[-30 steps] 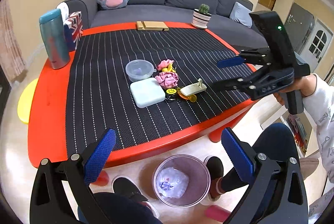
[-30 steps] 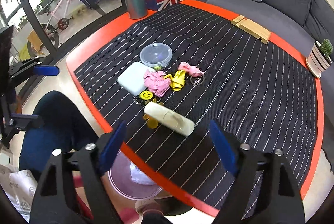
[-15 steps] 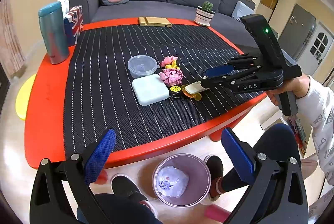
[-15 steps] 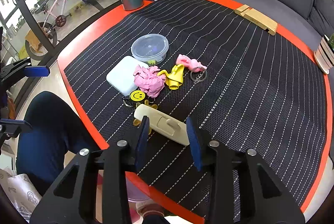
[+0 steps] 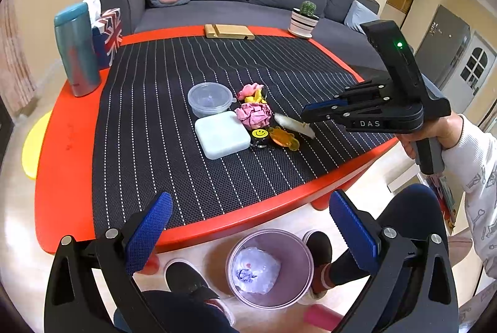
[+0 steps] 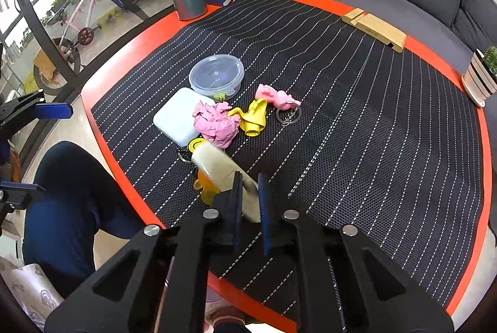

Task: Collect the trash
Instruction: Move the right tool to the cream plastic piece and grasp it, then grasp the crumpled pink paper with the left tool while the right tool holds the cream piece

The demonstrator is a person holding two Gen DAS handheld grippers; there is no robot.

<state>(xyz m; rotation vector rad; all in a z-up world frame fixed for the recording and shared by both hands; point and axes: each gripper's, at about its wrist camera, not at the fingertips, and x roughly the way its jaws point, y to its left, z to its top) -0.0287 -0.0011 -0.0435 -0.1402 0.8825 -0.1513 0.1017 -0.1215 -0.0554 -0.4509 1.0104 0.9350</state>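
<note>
A cream oblong piece of trash (image 6: 222,170) lies tilted on the striped mat, beside a crumpled pink paper ball (image 6: 216,123). Below the desk edge stands a round pink bin (image 5: 269,267), holding white crumpled waste.

Ahead of my grippers I see a red table (image 5: 65,153) under a black striped mat (image 5: 161,115). On the mat: clear tub (image 5: 209,98), pale box (image 5: 222,134), pink paper wad (image 5: 254,114). A bin (image 5: 268,267) stands on the floor below.
</note>
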